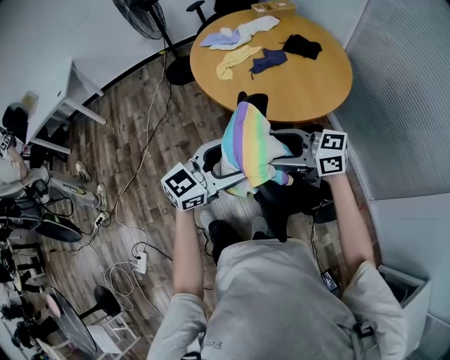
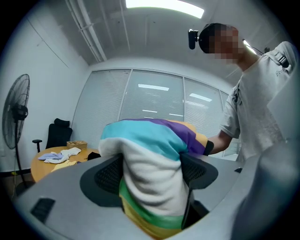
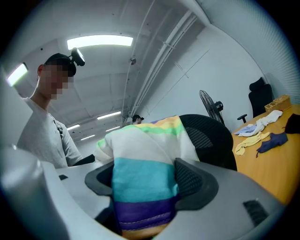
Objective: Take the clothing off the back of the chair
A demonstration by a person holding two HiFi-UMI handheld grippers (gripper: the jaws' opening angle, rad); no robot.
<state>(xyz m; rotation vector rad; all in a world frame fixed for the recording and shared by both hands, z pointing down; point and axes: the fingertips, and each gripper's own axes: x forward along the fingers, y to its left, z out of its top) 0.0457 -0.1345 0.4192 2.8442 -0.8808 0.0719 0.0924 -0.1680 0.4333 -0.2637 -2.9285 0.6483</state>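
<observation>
A rainbow-striped garment (image 1: 249,144) hangs over the back of a black chair (image 1: 281,204). My left gripper (image 1: 223,169) reaches in from the left, its pads pressed on the cloth (image 2: 150,178), which bulges above them. From the right comes my right gripper (image 1: 283,156); its jaws stand wide with the teal and purple stripes (image 3: 145,187) filling the gap, and no squeeze shows. The mesh chair back (image 3: 211,136) rises just behind the cloth. Both sets of fingertips are hidden by the garment in the head view.
A round wooden table (image 1: 309,77) stands just beyond the chair, with white (image 1: 239,34), yellow (image 1: 235,62), blue (image 1: 271,60) and black (image 1: 302,46) clothes on it. A standing fan (image 1: 144,14), floor cables (image 1: 133,260) and a white desk (image 1: 70,91) are to the left.
</observation>
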